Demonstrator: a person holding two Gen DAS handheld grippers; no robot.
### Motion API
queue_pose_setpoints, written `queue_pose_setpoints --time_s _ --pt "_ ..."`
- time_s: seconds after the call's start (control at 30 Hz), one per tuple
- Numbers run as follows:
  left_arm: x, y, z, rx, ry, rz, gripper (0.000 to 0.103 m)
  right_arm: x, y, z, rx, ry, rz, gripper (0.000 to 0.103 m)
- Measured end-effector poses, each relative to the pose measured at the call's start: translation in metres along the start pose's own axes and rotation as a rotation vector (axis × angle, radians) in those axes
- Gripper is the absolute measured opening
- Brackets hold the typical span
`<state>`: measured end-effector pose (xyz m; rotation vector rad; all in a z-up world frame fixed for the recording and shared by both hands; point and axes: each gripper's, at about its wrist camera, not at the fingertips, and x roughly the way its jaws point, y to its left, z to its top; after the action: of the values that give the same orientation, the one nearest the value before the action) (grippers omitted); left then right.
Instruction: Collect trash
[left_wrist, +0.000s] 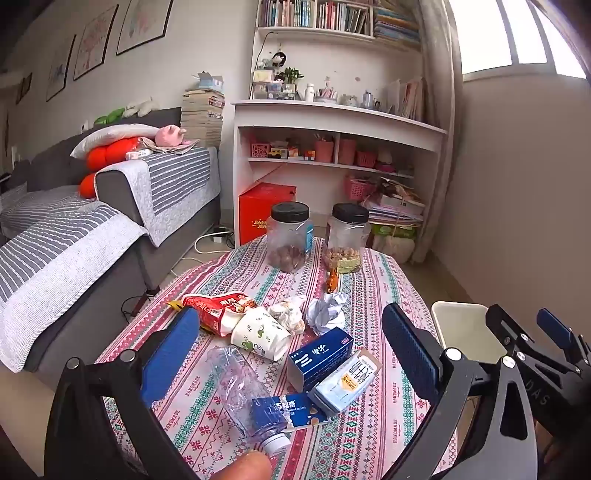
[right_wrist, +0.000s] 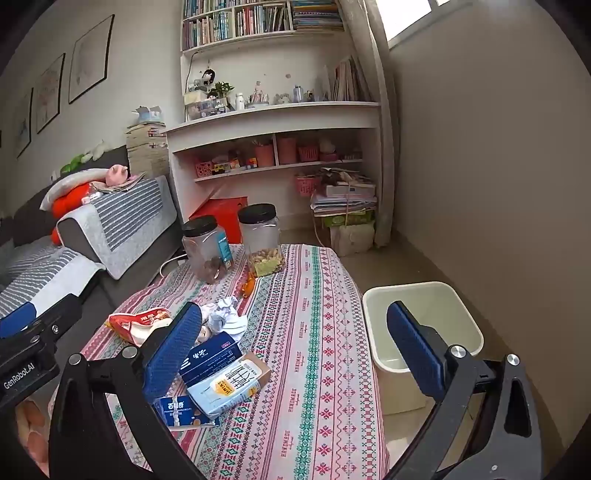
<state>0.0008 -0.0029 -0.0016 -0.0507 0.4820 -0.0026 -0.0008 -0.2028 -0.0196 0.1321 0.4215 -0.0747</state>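
Trash lies on the patterned tablecloth: a crushed clear plastic bottle, a paper cup on its side, a red snack bag, crumpled white paper, a dark blue box, a light milk carton and a blue biscuit wrapper. My left gripper is open and empty above the pile. My right gripper is open and empty, over the table's right side. A cream trash bin stands on the floor right of the table.
Two black-lidded jars and a small orange toy stand at the table's far end. A grey sofa is on the left. White shelves and a red box are behind.
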Motion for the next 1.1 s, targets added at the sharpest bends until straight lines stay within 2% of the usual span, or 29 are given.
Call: queue_pose_setpoints --time_s 0.1,0.27,0.33,0.5,1.1 --pt "-0.006 0.010 -0.002 -0.023 -0.022 -0.018 0.096 0.000 0.001 0.000 0.011 0.006 0.008 0.096" --pt "0.002 0.004 -0.001 -0.002 0.013 0.003 0.096 0.002 0.003 0.000 0.018 0.028 0.016 0.096" --pt "0.003 0.005 -0.002 -0.005 0.014 0.004 0.096 0.001 0.009 -0.001 0.002 0.007 0.018 0.096" --pt "0.005 0.006 -0.002 -0.009 0.023 0.003 0.096 0.003 0.001 0.001 0.007 0.015 0.022 0.096" --pt "0.006 0.009 -0.004 -0.022 0.034 0.001 0.096 0.005 0.009 -0.007 0.001 0.018 0.021 0.096"
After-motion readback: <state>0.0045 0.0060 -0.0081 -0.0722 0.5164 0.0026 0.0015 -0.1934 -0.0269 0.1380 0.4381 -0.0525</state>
